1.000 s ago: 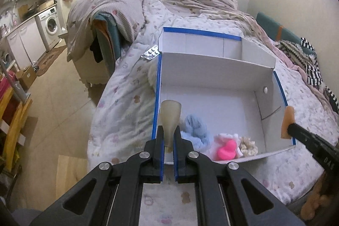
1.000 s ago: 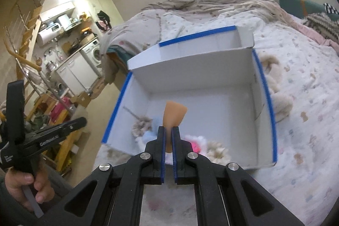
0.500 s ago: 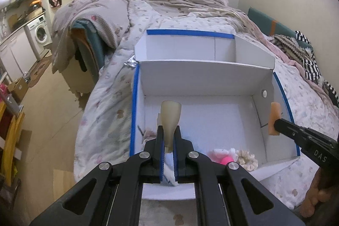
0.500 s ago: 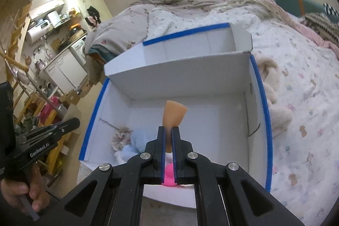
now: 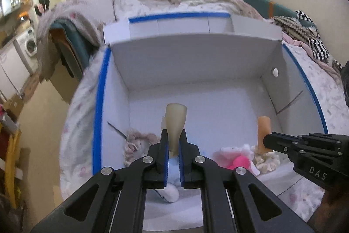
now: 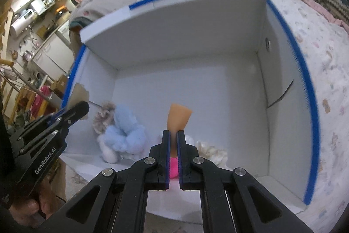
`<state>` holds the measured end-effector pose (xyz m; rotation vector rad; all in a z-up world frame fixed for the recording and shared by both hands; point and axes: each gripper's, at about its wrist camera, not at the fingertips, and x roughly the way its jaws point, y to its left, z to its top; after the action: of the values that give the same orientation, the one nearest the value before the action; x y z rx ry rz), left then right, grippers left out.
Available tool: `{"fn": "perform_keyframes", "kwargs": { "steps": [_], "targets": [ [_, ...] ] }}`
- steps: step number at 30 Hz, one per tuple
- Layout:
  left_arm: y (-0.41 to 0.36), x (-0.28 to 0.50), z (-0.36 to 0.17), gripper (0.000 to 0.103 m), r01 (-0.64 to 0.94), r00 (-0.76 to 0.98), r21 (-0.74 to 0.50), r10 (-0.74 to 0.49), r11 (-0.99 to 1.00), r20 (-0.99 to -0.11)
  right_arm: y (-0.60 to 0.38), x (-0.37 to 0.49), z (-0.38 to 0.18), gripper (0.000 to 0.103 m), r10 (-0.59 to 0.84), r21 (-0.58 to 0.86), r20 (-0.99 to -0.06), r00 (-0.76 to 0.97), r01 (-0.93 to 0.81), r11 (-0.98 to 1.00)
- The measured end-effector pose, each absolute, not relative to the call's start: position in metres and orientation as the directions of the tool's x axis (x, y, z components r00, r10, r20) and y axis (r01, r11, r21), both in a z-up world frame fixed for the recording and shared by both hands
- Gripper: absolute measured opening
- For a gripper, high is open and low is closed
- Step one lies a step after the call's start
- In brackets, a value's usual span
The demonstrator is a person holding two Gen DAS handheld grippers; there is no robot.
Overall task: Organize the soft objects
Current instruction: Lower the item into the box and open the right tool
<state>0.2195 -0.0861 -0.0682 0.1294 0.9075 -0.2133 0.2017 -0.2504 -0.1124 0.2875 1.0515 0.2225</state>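
Over the white box (image 5: 196,62) on the bed, both grippers narrowed and empty, left gripper (image 5: 173,145) above blue plush (image 6: 126,132) lying lengthwise, right gripper (image 6: 173,143) above pink toy (image 5: 238,163).

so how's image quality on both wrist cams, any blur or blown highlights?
Left wrist: box rim and bedding smeared by motion blur, lamp top-left blown out, heavy fisheye curve. Right wrist: blue tape edge streaked, kitchen light flared; blue plush fairly sharp.

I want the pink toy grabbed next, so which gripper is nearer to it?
Right. The right gripper hovers directly over the pink toy, which shows between its fingers. The left gripper sits off to the left, above the blue plush.
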Motion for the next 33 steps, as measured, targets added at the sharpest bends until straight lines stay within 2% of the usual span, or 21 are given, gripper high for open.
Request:
{"fn": "perform_keyframes", "kwargs": {
  "steps": [4,12,13,14,16,21,27,28,29,30,31,32,33],
  "targets": [
    [-0.081,0.23,-0.085,0.008,0.226,0.52,-0.036,-0.152,0.973,-0.841,-0.249,0.205,-0.12,0.007,0.306,0.33,-0.833,0.46,-0.028,0.943],
    [-0.077,0.232,-0.092,0.008,0.187,0.514,-0.056,-0.146,0.981,-0.845,-0.254,0.205,-0.135,0.008,0.279,0.317,-0.866,0.414,0.024,0.948],
    [-0.077,0.231,-0.092,0.011,0.186,0.515,-0.056,-0.146,0.981,-0.844,-0.254,0.206,-0.135,0.008,0.276,0.315,-0.868,0.412,0.028,0.949],
    [-0.076,0.231,-0.092,0.021,0.182,0.516,-0.052,-0.14,0.982,-0.845,-0.255,0.206,-0.136,0.008,0.277,0.317,-0.869,0.41,0.033,0.948],
    [-0.075,0.231,-0.093,0.032,0.169,0.518,-0.041,-0.125,0.985,-0.846,-0.257,0.207,-0.136,0.008,0.285,0.33,-0.865,0.412,0.041,0.943],
    [-0.074,0.229,-0.092,0.039,0.173,0.518,-0.039,-0.124,0.984,-0.846,-0.258,0.205,-0.134,0.013,0.326,0.375,-0.844,0.427,0.033,0.926],
    [-0.078,0.227,-0.086,0.056,0.166,0.536,-0.034,-0.119,0.986,-0.836,-0.254,0.203,-0.126,0.014,0.375,0.424,-0.808,0.454,0.006,0.906],
    [-0.08,0.226,-0.084,0.062,0.166,0.545,-0.021,-0.109,0.986,-0.831,-0.254,0.203,-0.125,0.018,0.376,0.427,-0.805,0.459,0.009,0.904],
    [-0.081,0.225,-0.082,0.067,0.164,0.554,-0.008,-0.099,0.986,-0.826,-0.254,0.203,-0.124,0.028,0.375,0.428,-0.803,0.464,0.012,0.904],
    [-0.081,0.225,-0.08,0.067,0.164,0.561,-0.004,-0.097,0.987,-0.822,-0.255,0.203,-0.123,0.036,0.375,0.432,-0.8,0.468,0.015,0.902],
    [-0.08,0.224,-0.078,0.068,0.164,0.568,-0.009,-0.102,0.986,-0.817,-0.256,0.203,-0.122,0.06,0.374,0.435,-0.798,0.472,0.022,0.9],
    [-0.079,0.223,-0.076,0.068,0.161,0.573,-0.018,-0.109,0.987,-0.813,-0.256,0.204,-0.121,0.078,0.372,0.438,-0.797,0.476,0.033,0.898],
    [-0.078,0.223,-0.075,0.068,0.155,0.575,-0.024,-0.11,0.988,-0.811,-0.256,0.204,-0.12,0.079,0.369,0.444,-0.794,0.484,0.048,0.895]
  ]
}}
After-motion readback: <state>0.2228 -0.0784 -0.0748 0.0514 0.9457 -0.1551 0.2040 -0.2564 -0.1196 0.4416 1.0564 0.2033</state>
